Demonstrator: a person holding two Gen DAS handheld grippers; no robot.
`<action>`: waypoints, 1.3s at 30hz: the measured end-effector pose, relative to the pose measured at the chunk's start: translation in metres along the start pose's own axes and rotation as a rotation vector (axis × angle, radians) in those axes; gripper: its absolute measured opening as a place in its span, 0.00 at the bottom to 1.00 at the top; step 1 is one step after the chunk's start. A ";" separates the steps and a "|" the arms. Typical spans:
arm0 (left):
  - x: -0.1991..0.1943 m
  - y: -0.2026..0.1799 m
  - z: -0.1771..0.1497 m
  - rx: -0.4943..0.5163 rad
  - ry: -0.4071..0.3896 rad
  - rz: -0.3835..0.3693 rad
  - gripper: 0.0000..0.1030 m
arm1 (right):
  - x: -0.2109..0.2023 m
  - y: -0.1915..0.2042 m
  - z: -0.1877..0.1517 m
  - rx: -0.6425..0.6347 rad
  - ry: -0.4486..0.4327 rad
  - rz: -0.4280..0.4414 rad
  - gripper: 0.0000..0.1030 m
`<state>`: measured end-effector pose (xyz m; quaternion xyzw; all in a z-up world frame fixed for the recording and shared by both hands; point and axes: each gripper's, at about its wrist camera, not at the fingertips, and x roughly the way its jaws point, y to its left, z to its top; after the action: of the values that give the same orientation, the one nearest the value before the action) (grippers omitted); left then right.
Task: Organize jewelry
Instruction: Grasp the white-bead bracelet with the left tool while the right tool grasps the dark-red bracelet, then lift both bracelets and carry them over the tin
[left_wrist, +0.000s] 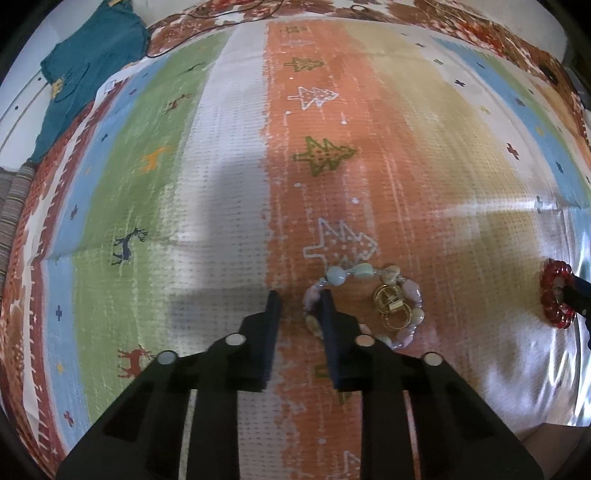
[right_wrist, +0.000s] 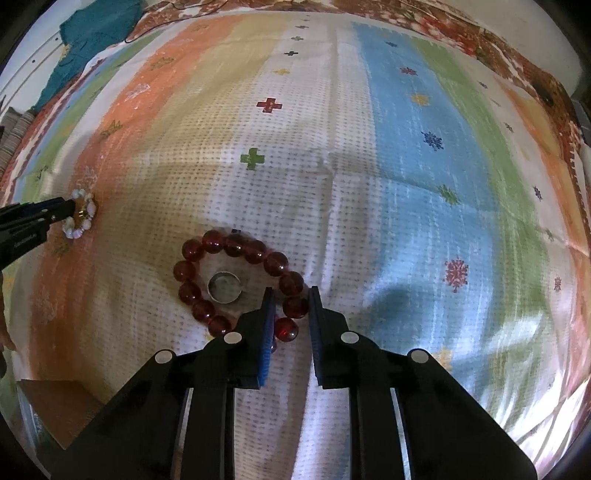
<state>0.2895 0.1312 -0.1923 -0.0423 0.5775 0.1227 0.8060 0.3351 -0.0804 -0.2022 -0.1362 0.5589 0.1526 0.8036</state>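
A bracelet of pale blue and pink stone beads lies on the striped play mat, with gold rings inside its loop. My left gripper points down at the loop's left side, its jaws shut on a pink bead there. The right wrist view shows the same grip from the side, left gripper on the pale bracelet. A dark red bead bracelet circles a wide silver ring. My right gripper is shut on one red bead at the loop's near right side. The red bracelet also shows at the left wrist view's right edge.
A teal garment lies at the mat's far left corner, with a thin black cable beside it. A brown board or box corner sits at the near left. Striped fabric borders the left edge.
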 end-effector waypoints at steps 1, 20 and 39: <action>0.000 0.003 0.000 -0.008 0.000 0.003 0.08 | 0.000 -0.001 0.000 0.001 -0.002 0.002 0.17; -0.054 -0.013 -0.001 0.030 -0.081 -0.078 0.08 | -0.052 0.010 -0.002 -0.013 -0.105 0.021 0.14; -0.127 -0.046 -0.023 0.088 -0.204 -0.162 0.08 | -0.101 0.028 -0.022 -0.018 -0.194 0.066 0.14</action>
<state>0.2417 0.0630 -0.0839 -0.0407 0.4919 0.0355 0.8690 0.2723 -0.0727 -0.1164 -0.1093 0.4813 0.1966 0.8472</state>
